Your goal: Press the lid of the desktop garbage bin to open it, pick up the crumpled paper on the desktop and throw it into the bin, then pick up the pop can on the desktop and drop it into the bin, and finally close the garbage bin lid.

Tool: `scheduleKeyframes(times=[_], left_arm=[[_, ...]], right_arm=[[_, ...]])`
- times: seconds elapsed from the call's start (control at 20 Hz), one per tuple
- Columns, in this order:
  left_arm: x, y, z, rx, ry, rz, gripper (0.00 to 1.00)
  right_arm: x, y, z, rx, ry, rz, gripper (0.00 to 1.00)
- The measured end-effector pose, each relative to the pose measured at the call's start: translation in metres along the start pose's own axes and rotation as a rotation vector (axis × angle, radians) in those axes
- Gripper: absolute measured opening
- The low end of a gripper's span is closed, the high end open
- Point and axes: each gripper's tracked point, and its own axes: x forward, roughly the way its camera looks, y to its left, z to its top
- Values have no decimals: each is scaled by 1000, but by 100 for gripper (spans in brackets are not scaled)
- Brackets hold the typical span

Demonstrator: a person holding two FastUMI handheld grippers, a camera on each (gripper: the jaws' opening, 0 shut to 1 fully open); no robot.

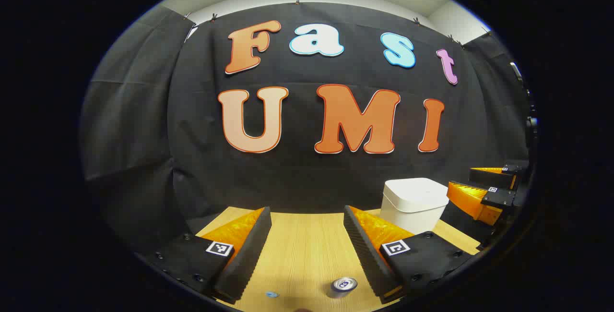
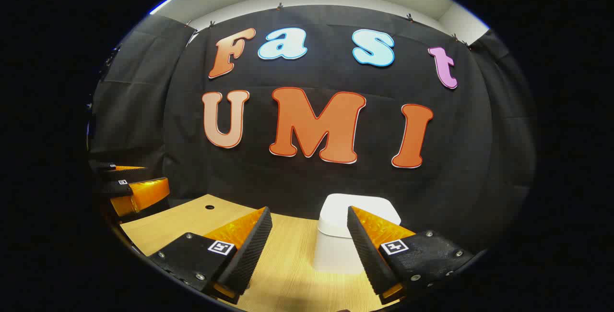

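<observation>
A white desktop bin with its lid down stands on the wooden table, to the right past my left gripper. That gripper is open and holds nothing. A pop can stands upright near the bottom edge, just inside the right finger. In the right gripper view the bin is straight ahead, partly behind the right finger. My right gripper hangs open and empty in front of the bin. The right gripper also appears beyond the bin in the left gripper view.
A small blue scrap lies on the table near the left finger's base. The table has a round hole near its far left corner. The left gripper hovers at the table's left edge. The black cloth wall stands close behind the bin.
</observation>
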Motion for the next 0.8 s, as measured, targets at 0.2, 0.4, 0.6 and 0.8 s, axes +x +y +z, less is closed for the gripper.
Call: scheduleKeyframes(times=[0.2,0.4,0.6,0.8], left_arm=[[0,-2,-1,5,3,-9,96],[0,-2,-1,14,6,-13,96],[0,-2,-1,18,11,-14,96],[-2,-3,-3,24,20,-24,97]], right_arm=[[4,-6,1,9,7,-15,95],[7,-10,3,15,9,-28,95],[8,-12,3,24,14,-39,95],[12,-11,4,24,22,-48,95]])
